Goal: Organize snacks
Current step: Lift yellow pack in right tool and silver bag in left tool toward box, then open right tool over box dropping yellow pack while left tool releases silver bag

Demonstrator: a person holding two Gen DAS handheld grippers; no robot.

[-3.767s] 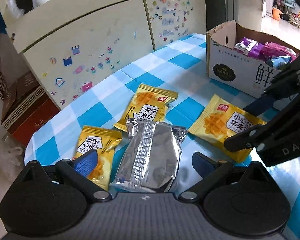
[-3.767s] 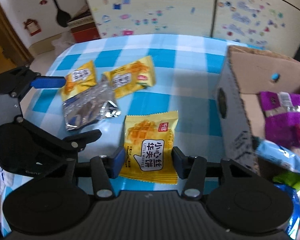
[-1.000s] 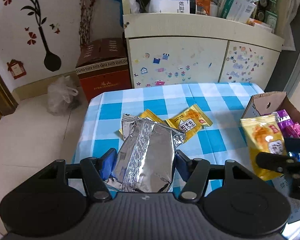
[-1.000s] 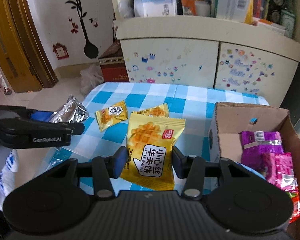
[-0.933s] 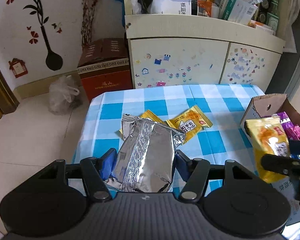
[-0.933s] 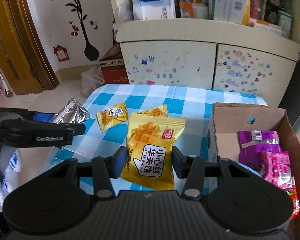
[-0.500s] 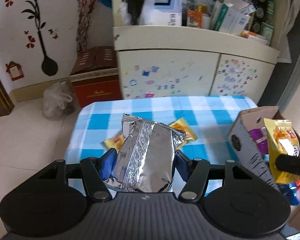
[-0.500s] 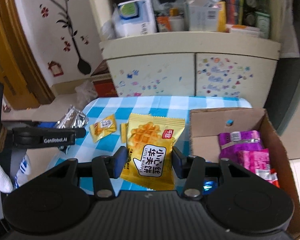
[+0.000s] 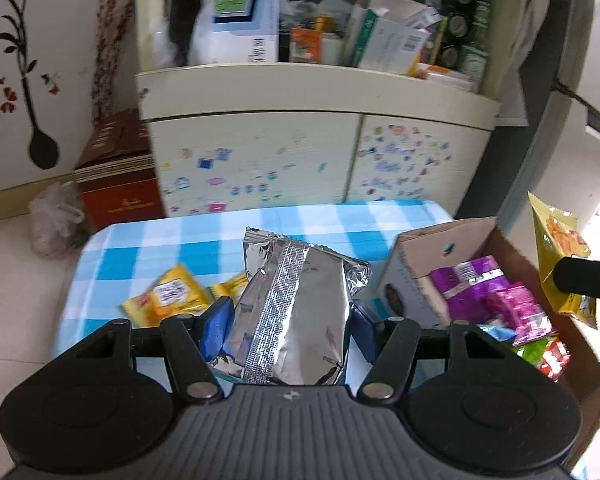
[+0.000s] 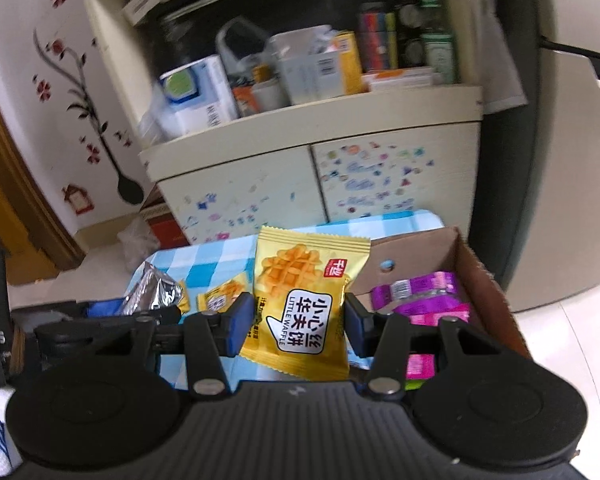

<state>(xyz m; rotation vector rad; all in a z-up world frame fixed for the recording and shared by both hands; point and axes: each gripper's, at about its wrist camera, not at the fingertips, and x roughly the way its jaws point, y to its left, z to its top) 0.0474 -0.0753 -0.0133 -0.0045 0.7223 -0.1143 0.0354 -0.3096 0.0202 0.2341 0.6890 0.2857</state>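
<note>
Left tongs (image 9: 290, 324) clamped, raised; right tongs (image 10: 296, 324) clamped, raised.

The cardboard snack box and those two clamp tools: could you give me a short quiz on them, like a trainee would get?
1. True or false: the left gripper is shut on a crinkled silver foil packet.
2. What does the right gripper hold? A) purple packet B) yellow waffle packet C) nothing
3. Fill in: two small yellow snack packets lie on the blue-and-white checked ____, outside the open brown cardboard box.

Key: 1 true; 2 B; 3 tablecloth.
</note>
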